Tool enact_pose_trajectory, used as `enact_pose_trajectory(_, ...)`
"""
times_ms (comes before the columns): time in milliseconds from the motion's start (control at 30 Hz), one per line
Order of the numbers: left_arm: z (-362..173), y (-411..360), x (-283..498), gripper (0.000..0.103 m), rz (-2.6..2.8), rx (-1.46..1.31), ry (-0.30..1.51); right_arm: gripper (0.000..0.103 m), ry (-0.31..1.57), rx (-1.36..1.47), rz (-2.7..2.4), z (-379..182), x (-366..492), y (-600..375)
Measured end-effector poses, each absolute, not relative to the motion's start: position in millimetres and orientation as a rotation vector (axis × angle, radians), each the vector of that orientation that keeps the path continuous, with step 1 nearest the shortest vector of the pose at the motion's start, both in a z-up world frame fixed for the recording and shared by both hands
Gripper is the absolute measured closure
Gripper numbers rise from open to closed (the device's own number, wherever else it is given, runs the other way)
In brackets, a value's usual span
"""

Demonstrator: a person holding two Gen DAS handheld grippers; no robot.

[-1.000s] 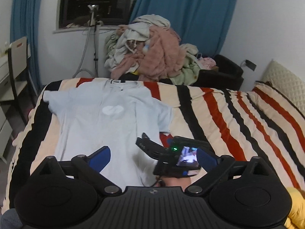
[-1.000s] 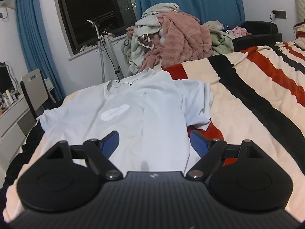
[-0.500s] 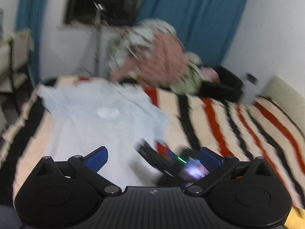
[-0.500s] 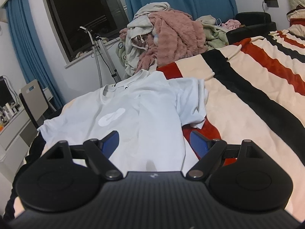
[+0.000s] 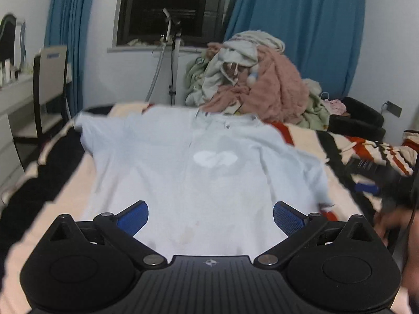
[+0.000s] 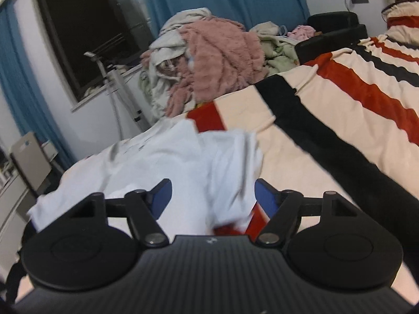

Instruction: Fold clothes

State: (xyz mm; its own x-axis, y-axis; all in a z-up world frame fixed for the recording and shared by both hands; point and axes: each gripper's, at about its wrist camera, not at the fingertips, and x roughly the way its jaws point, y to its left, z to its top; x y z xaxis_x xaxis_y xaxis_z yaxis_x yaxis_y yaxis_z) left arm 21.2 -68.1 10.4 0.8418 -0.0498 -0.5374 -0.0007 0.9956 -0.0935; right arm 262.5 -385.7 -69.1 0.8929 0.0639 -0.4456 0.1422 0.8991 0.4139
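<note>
A pale blue T-shirt (image 5: 204, 172) with a white chest print lies spread flat on the striped bed, collar toward the far end. My left gripper (image 5: 210, 216) is open and empty, hovering over the shirt's lower hem. In the right wrist view the same shirt (image 6: 167, 162) lies ahead and to the left. My right gripper (image 6: 213, 197) is open and empty, close above the shirt's right sleeve and side edge. The right gripper also shows blurred at the right edge of the left wrist view (image 5: 371, 180).
A pile of pink, cream and green clothes (image 5: 256, 86) is heaped beyond the bed's far end. The striped blanket (image 6: 340, 120) stretches to the right. A chair (image 5: 49, 89) and desk stand left, a black seat (image 5: 358, 120) at back right.
My left gripper has swung left and now faces the shirt squarely. My right gripper has moved forward and right, down toward the shirt's right sleeve. Both stayed open.
</note>
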Motion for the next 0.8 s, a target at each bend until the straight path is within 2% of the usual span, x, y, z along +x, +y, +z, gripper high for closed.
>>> enact_pose_trajectory(33, 0.5, -64.0, 26.3, 0.002, -0.026, -0.090, 0.572, 0.034, 0.468, 0.473, -0.051, -74.4, 274.7, -394.6)
enact_pose_trajectory(67, -9.5, -59.9, 31.5, 0.002, -0.026, -0.089, 0.575, 0.043, 0.475, 0.511, -0.065, -82.7, 286.8, -405.8)
enact_pose_trajectory(167, -39.4, -47.6, 47.0, 0.002, -0.026, -0.085, 0.584, 0.059, 0.497, 0.615, -0.099, -109.1, 320.3, -434.8)
enact_pose_trajectory(233, -49.8, -44.9, 60.3, 0.002, -0.032, -0.095, 0.597, 0.066, 0.514, 0.673, -0.113, -128.3, 339.6, -449.4)
enact_pose_trajectory(400, -65.4, -46.7, 82.5, 0.002, -0.039, -0.100, 0.615, 0.067, 0.539, 0.789, -0.030, -162.7, 377.1, -464.7)
enact_pose_trajectory(533, -74.7, -51.6, 93.6, 0.002, -0.034, -0.089, 0.638, 0.067, 0.550, 0.719, 0.004, -166.9, 397.8, -450.1)
enact_pose_trajectory(600, -79.7, -52.9, 99.3, 0.002, -0.028, -0.082, 0.648, 0.090, 0.529, 0.656, 0.025, -159.3, 405.4, -441.8)
enact_pose_trajectory(633, -81.9, -53.6, 102.0, 0.002, -0.024, -0.078, 0.654, 0.094, 0.517, 0.608, 0.025, -152.5, 408.4, -438.3)
enact_pose_trajectory(800, -85.0, -52.7, 107.3, 0.002, -0.015, -0.072, 0.654, 0.096, 0.436, 0.391, -0.110, -112.4, 425.6, -446.0)
